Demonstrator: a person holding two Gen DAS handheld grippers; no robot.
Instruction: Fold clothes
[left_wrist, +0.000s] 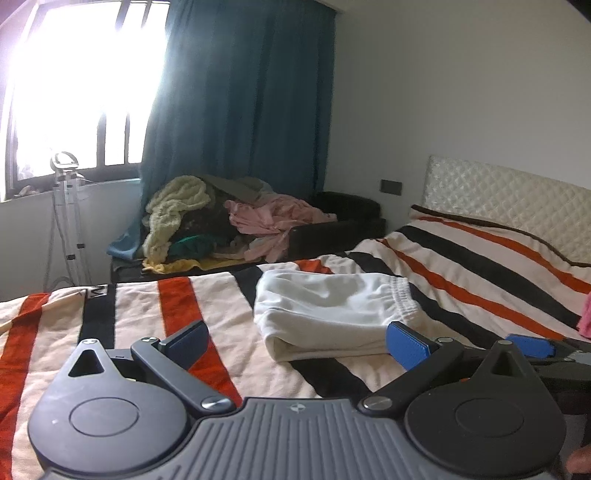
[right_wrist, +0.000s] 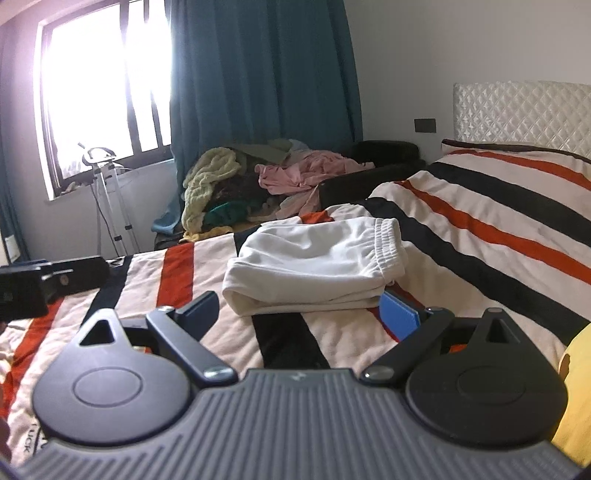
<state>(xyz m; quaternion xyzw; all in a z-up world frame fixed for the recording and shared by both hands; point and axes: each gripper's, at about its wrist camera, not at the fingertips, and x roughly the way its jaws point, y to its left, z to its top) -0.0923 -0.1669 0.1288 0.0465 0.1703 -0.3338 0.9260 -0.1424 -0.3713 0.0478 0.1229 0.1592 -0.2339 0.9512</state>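
The bed, covered by a cream blanket with black and orange stripes (left_wrist: 461, 280), fills the ground ahead of both tools and runs off to the right up to a quilted cream headboard (left_wrist: 509, 195). Beyond its far edge, straight ahead, a dark low sofa (right_wrist: 388, 162) carries a heap of unfolded clothes in pale yellow, pink and green (left_wrist: 221, 218), backed by a teal curtain (left_wrist: 240, 92) and, to the left, a bright barred window (left_wrist: 74, 81) with a white tripod stand (left_wrist: 68, 210) under it.

The folded white shorts with an elastic waistband (left_wrist: 332, 314) lie flat on the blanket just ahead of the left gripper (left_wrist: 297, 341) and a little to its right; their near folded edge sits just beyond the fingertips, the waistband toward the right. Bare blanket lies open ahead-left of this tool. Its jaws are spread wide, holding nothing.

From the right gripper (right_wrist: 299, 312) the shorts (right_wrist: 314, 269) sit dead ahead, their near edge level with its fingertips and close to its right blue pad (right_wrist: 399, 317); whether they touch cannot be told. These jaws too stand spread and empty. Striped blanket lies free to its right, with a yellow cloth (right_wrist: 576, 398) at the near right edge.
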